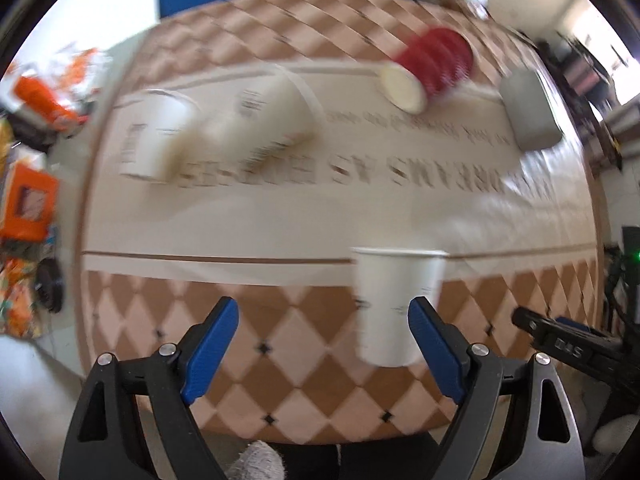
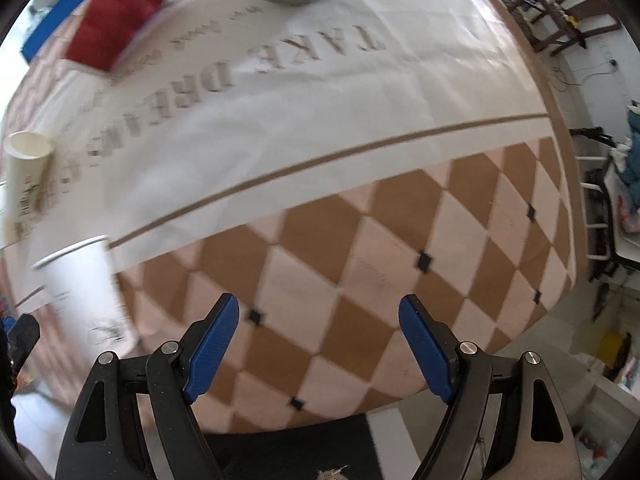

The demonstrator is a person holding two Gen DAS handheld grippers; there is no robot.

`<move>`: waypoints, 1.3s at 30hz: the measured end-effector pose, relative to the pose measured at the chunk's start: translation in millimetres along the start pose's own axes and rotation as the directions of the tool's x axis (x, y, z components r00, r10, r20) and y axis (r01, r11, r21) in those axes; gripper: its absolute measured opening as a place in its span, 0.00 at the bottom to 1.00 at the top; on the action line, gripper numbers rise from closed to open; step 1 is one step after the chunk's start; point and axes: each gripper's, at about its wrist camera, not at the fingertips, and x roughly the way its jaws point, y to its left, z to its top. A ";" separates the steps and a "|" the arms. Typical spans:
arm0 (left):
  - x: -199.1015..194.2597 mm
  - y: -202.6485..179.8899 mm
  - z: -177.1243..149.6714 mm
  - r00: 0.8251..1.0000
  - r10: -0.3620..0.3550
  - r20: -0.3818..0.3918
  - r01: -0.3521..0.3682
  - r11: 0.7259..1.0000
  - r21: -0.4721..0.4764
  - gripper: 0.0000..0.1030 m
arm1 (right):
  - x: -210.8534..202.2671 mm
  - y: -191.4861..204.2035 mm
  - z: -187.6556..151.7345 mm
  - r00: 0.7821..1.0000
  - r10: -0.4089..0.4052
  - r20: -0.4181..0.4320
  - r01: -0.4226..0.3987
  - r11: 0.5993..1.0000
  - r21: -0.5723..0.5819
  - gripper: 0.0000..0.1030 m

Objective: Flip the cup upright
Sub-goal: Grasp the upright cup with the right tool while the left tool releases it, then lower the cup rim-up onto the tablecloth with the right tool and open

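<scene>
A white paper cup [image 1: 394, 304] stands upright, mouth up, near the table's front edge, just ahead of my left gripper's right finger. It also shows at the left of the right wrist view [image 2: 86, 296]. My left gripper [image 1: 324, 346] is open and empty, with the cup apart from its pads. My right gripper [image 2: 319, 342] is open and empty over the checkered cloth. Two more white paper cups [image 1: 154, 140] [image 1: 272, 116] sit at the far left; the second lies tilted. A red ribbed cup [image 1: 436, 62] lies on its side at the back.
A grey cup-like object [image 1: 528, 110] sits at the far right on the white runner with printed letters [image 1: 360, 208]. Orange boxes and clutter [image 1: 28, 184] lie beyond the table's left edge. Chairs [image 2: 560, 12] stand beyond the right edge.
</scene>
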 end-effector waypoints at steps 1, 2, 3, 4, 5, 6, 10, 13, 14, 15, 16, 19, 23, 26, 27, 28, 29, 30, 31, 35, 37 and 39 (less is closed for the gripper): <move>-0.5 9.9 1.2 1.000 0.023 0.015 -0.023 0.999 -0.024 0.87 | -6.0 6.6 -3.4 1.000 0.029 0.001 -0.029 0.999 -0.019 0.81; -2.9 22.3 -1.1 0.999 0.045 0.023 -0.044 0.998 -0.046 0.97 | -10.5 12.6 -5.4 0.998 0.056 -0.002 -0.056 0.998 -0.034 0.81; -0.9 34.4 -3.6 0.998 0.064 0.024 -0.062 0.996 -0.070 1.00 | -13.9 19.0 -7.5 0.996 0.084 -0.008 -0.084 0.995 -0.050 0.81; 2.6 44.8 -5.1 0.997 0.080 0.014 -0.079 0.993 -0.086 1.00 | -17.5 28.7 -10.3 0.993 0.120 -0.022 -0.121 0.990 -0.071 0.81; 9.4 54.7 -6.9 0.994 0.108 -0.004 -0.108 0.989 -0.105 1.00 | -19.3 36.1 -12.1 0.989 0.141 -0.033 -0.143 0.986 -0.086 0.81; 12.9 63.7 -11.7 0.991 0.129 -0.014 -0.130 0.984 -0.118 1.00 | -20.2 43.3 -13.5 0.986 0.158 -0.044 -0.162 0.982 -0.099 0.81; 37.4 87.6 -26.1 0.980 0.197 -0.038 -0.201 0.969 -0.146 1.00 | -21.0 79.9 -16.6 0.978 0.193 -0.081 -0.203 0.967 -0.152 0.81; 50.0 97.9 -31.1 0.977 0.206 -0.054 -0.212 0.966 -0.149 1.00 | -21.3 109.8 -14.1 0.982 0.173 -0.076 -0.184 0.967 -0.178 0.81; 51.5 99.8 -35.2 0.977 0.204 -0.057 -0.210 0.966 -0.149 1.00 | -20.1 114.8 -13.9 0.984 0.160 -0.075 -0.171 0.968 -0.182 0.81; 54.0 101.0 -36.9 0.978 0.200 -0.058 -0.206 0.967 -0.147 1.00 | -18.6 118.7 -13.4 0.986 0.151 -0.075 -0.163 0.969 -0.185 0.81; 55.7 101.6 -37.7 0.978 0.198 -0.059 -0.205 0.968 -0.143 1.00 | -15.8 127.1 -11.9 0.985 0.153 -0.078 -0.166 0.968 -0.187 0.81; 61.6 102.1 -38.9 0.979 0.192 -0.062 -0.199 0.971 -0.133 1.00 | -9.5 147.4 -3.6 0.989 0.124 -0.082 -0.139 0.968 -0.207 0.81; 65.3 101.0 -38.7 0.984 0.168 -0.067 -0.175 0.977 -0.124 1.00 | -1.2 161.8 1.2 0.993 0.090 -0.083 -0.107 0.969 -0.223 0.71; 67.8 98.8 -39.0 0.985 0.158 -0.070 -0.166 0.979 -0.116 1.00 | 4.4 168.9 1.4 0.992 0.098 -0.084 -0.113 0.971 -0.212 0.62; 69.5 100.4 -37.7 0.985 0.156 -0.070 -0.163 0.980 -0.112 1.00 | 4.8 170.3 1.3 0.992 0.101 -0.077 -0.115 0.971 -0.209 0.62; 70.2 99.8 -37.1 0.986 0.153 -0.069 -0.160 0.981 -0.107 1.00 | 3.7 169.3 0.4 0.992 0.111 -0.066 -0.122 0.971 -0.205 0.61; 71.0 99.2 -36.0 0.986 0.150 -0.069 -0.156 0.983 -0.100 1.00 | 2.4 168.1 0.1 0.991 0.119 -0.057 -0.128 0.971 -0.200 0.61; 71.6 98.3 -35.2 0.987 0.147 -0.069 -0.153 0.984 -0.095 1.00 | 0.3 166.7 0.2 0.990 0.132 -0.043 -0.138 0.972 -0.192 0.61; 72.5 97.9 -34.0 0.987 0.143 -0.068 -0.149 0.985 -0.091 1.00 | -1.7 164.9 0.2 0.989 0.143 -0.030 -0.146 0.971 -0.188 0.61; 78.3 93.3 -28.6 0.988 0.135 -0.073 -0.141 0.986 -0.091 1.00 | -21.8 148.1 4.9 0.975 0.195 0.106 -0.175 0.969 -0.172 0.61; 83.3 93.5 -24.7 0.988 0.132 -0.076 -0.139 0.986 -0.096 1.00 | -30.1 143.0 10.3 0.958 0.214 0.192 -0.183 0.968 -0.170 0.60; 88.0 93.5 -20.8 0.988 0.132 -0.077 -0.140 0.985 -0.103 1.00 | -35.9 140.0 15.9 0.934 0.230 0.274 -0.189 0.968 -0.167 0.60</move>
